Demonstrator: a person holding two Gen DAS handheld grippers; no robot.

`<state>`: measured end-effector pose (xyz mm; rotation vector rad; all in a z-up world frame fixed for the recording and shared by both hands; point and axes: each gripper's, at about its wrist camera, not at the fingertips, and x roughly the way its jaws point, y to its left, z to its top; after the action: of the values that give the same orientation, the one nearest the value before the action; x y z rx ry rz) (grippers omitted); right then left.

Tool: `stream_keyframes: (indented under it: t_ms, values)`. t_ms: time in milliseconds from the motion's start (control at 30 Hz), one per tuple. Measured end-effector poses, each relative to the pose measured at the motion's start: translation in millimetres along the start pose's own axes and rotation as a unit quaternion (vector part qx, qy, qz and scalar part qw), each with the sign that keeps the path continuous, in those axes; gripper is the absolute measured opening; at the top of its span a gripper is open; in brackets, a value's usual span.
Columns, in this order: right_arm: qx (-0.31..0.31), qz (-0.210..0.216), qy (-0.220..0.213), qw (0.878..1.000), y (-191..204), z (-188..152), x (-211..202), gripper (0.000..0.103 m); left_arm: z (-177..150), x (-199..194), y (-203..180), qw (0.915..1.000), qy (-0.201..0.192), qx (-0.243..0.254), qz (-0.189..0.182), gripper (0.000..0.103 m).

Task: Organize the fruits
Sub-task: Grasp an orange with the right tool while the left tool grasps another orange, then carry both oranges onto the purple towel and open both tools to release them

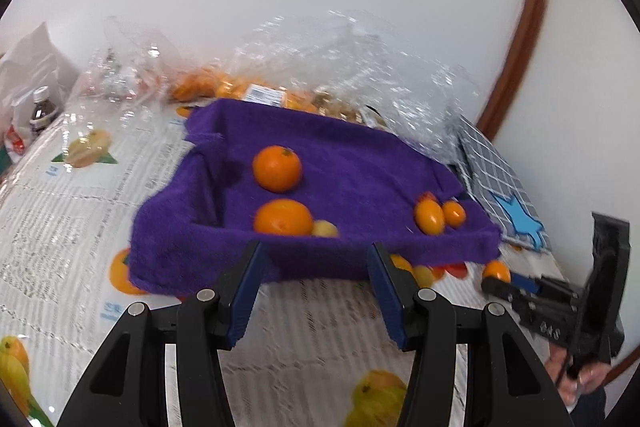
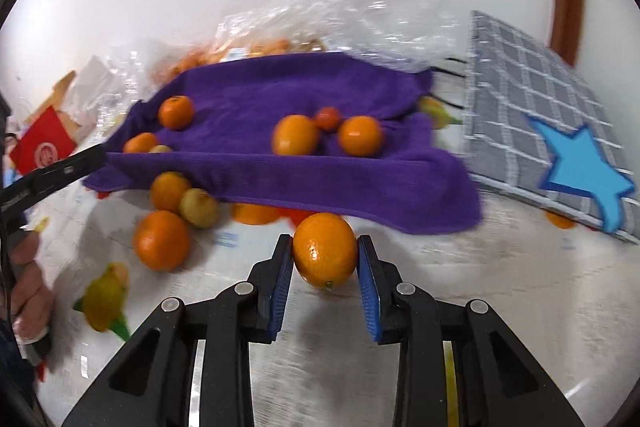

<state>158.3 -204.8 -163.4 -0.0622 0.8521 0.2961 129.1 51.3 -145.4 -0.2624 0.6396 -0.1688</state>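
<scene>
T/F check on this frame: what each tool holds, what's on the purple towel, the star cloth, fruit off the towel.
1. The right tool grips an orange fruit. True.
2. The left tool holds a fruit. False: nothing is between its fingers.
3. The purple towel has no fruit on it. False: several orange fruits lie on it.
4. A grey checked cloth with a blue star lies right of the towel in the right wrist view. True.
5. Some fruit lies off the towel, by its near edge. True.

Fruit in plastic bags [image 1: 248, 89] blurred, unclear; towel [image 2: 320, 183] hides fruit.
</scene>
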Motion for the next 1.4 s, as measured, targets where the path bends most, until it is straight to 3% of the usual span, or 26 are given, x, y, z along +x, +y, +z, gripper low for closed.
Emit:
stream_keyframes:
  t_ms: [133, 267, 400, 1033, 1067, 1100, 1133, 1400]
  values:
    - [0.009, -0.002, -0.005, 1.0, -17, -7, -10, 0.032, -9, 3, -9, 0.9993, 0.028, 0.003, -0.024, 0.051]
    - [0.054, 0.026, -0.024, 0.998, -40, -13, -22, 0.032, -17, 6, -17, 0.997, 0.05, 0.0, -0.058, 0.051]
    - [0.056, 0.021, -0.019, 0.998, -38, -12, -20, 0.032, -26, 10, -33, 0.9922, 0.079, 0.015, -0.096, 0.052]
    - [0.048, 0.055, -0.014, 0.997, -38, -15, -18, 0.032, -29, 46, -72, 0.9879, 0.127, 0.073, -0.051, 0.054]
    - [0.044, 0.057, -0.012, 0.997, -37, -15, -18, 0.032, -30, 45, -72, 0.988, 0.126, 0.073, -0.05, 0.053]
    - [0.04, 0.06, -0.01, 0.997, -35, -15, -17, 0.032, -30, 45, -70, 0.9883, 0.125, 0.068, -0.052, 0.042]
    - [0.038, 0.063, -0.009, 0.997, -35, -14, -17, 0.032, -30, 44, -67, 0.9885, 0.126, 0.062, -0.055, 0.04]
    - [0.049, 0.057, -0.011, 0.997, -39, -14, -17, 0.032, -29, 37, -56, 0.9915, 0.114, 0.034, -0.052, 0.039]
